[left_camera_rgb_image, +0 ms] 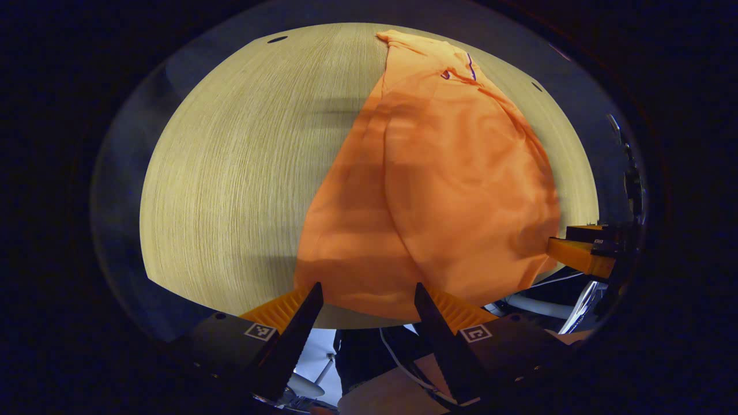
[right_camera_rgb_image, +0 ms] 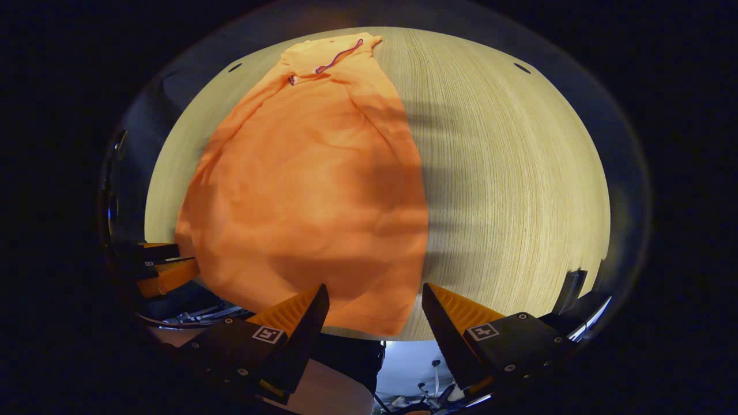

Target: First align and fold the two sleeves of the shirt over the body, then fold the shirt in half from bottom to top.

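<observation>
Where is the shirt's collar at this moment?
The collar is at the orange shirt's far end on the wooden table, top right in the left gripper view and top left of centre in the right gripper view.

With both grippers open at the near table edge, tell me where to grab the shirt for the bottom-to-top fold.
Grip the shirt at its bottom hem, one corner each. The hem lies along the near table edge with the collar at the far end, so come in low from the near side. The left gripper and right gripper already face the hem, jaws open.
</observation>
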Motion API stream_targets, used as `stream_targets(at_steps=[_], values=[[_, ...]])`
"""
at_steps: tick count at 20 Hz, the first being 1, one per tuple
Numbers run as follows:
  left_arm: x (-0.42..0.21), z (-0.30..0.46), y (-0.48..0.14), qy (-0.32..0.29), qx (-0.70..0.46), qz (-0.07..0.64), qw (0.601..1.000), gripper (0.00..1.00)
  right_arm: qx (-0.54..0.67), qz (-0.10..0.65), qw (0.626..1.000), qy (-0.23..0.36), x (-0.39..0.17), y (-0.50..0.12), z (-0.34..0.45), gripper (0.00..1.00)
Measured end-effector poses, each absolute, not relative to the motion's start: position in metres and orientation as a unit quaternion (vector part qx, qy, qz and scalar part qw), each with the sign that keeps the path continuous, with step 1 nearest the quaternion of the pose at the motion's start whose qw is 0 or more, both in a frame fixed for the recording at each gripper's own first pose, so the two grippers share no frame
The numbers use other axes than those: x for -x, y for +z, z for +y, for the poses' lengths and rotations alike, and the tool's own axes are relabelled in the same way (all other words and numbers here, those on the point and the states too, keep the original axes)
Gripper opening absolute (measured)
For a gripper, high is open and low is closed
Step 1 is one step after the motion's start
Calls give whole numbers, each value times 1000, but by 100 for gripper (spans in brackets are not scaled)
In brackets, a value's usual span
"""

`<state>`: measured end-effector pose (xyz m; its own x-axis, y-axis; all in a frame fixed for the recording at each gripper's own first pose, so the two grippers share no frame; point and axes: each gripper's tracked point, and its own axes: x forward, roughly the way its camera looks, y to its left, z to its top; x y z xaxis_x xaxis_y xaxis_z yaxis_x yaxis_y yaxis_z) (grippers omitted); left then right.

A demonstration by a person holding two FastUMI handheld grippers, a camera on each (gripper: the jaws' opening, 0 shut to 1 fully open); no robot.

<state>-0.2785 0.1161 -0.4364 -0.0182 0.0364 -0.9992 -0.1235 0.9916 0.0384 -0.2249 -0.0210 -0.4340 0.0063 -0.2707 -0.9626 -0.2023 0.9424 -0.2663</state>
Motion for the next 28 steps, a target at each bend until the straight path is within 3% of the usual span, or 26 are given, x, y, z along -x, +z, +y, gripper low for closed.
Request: stream_targets(at_steps=[9,12,13,14,16,17,18,19,20,21,27,28], values=[[276,122,-443,72,-7,711,700,97,181,713,676,-30,231,-444,-27,99],[286,117,-445,105,23,726,679,93,181,717,673,-25,235,-445,-22,80],[286,115,-442,112,31,730,673,82,183,717,673,-20,236,-445,-21,75],[286,113,-443,113,35,735,668,73,176,716,675,-13,237,-445,-18,63],[281,111,-445,102,36,734,671,37,152,721,676,-16,243,-448,-13,23],[277,109,-447,90,34,729,678,19,151,722,675,-19,245,-448,-13,9],[271,108,-448,75,28,723,686,8,150,721,676,-9,245,-448,-8,8],[267,108,-449,68,29,712,698,8,142,716,683,7,242,-449,0,8],[261,107,-448,58,29,710,701,1,143,720,679,8,241,-448,2,8],[257,107,-447,58,32,712,699,1,147,721,677,14,248,-448,0,1],[179,102,-396,40,41,670,740,1,130,704,698,32,223,-417,16,1],[190,94,-398,37,47,660,749,1,130,695,706,36,213,-408,19,0]])
